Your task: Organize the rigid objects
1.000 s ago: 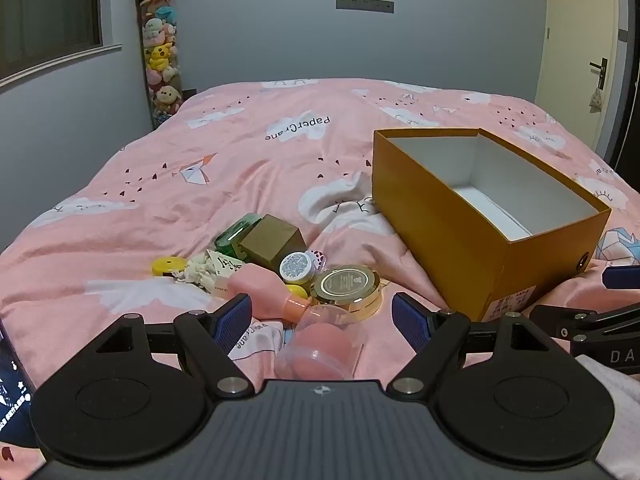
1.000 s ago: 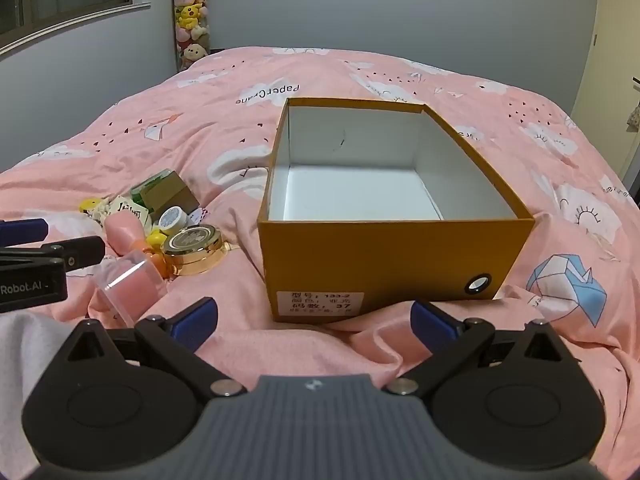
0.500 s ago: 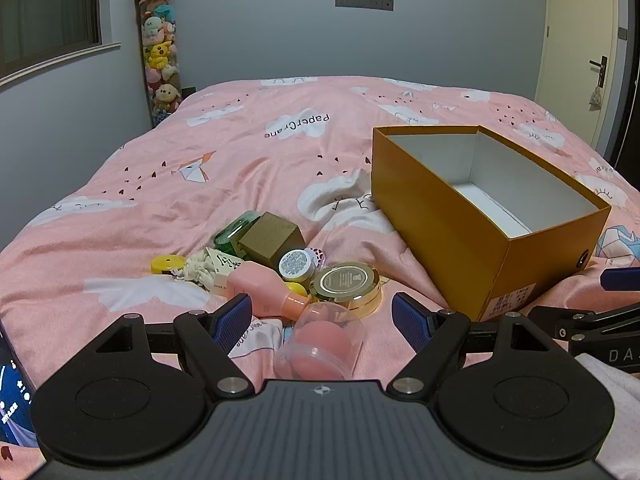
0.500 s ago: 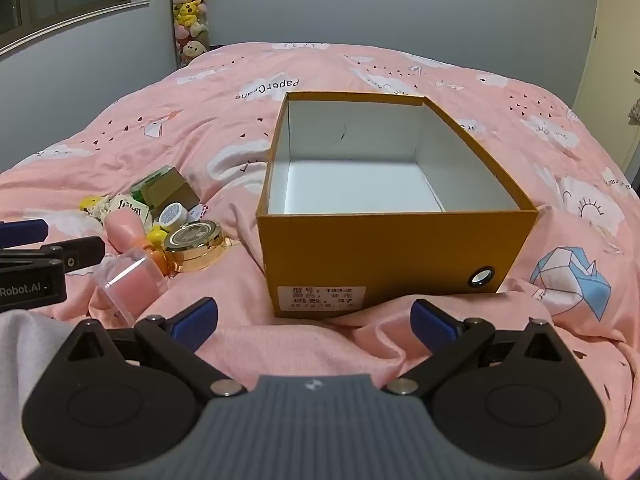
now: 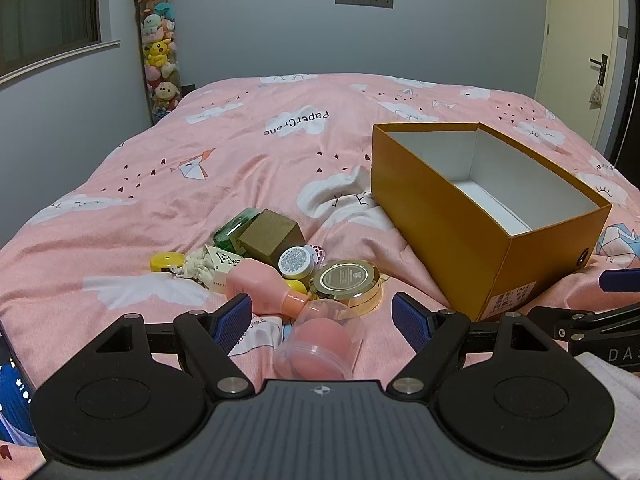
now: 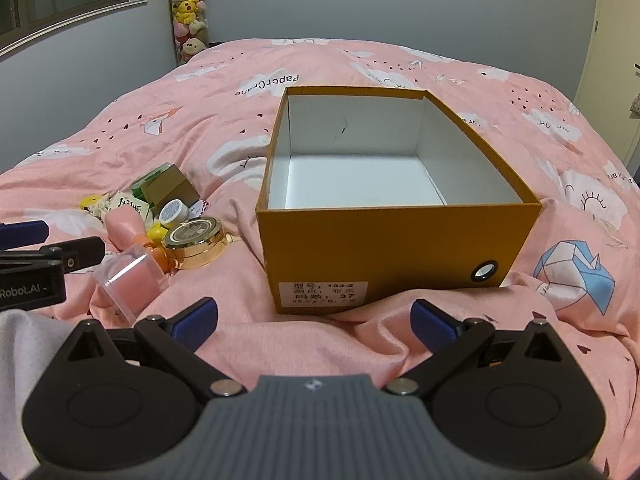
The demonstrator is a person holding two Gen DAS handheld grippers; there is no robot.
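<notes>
An open orange shoebox point(image 6: 384, 248), its white inside bare, sat on a pink cloud-print duvet point(image 5: 248, 168), filling the centre of the right wrist view and lying at 2 o'clock in the left wrist view. Just beside it, at 9 o'clock from the box, a small heap of items waited on the bedding: a round gold compact point(image 5: 347, 282), a pink bottle point(image 5: 262, 290) lying on its side, a small white-lidded jar point(image 5: 296, 263), a brown cube-shaped box point(image 5: 272, 236), a green container point(image 5: 232, 230) behind it and a yellow disc point(image 5: 166, 261) at the heap's 9 o'clock edge. Nearest the camera, a clear plastic case holding a pink sponge point(image 5: 320, 340) lay tipped over between the blue pads of the left gripper point(image 5: 322, 320), which stood spread wide and gripped nothing. The right gripper point(image 6: 314, 322) hovered in front of the box's labelled end, its jaws likewise released and empty. At 11 o'clock, a tall clear tube of plush toys point(image 5: 158, 60) stood against the grey wall.
</notes>
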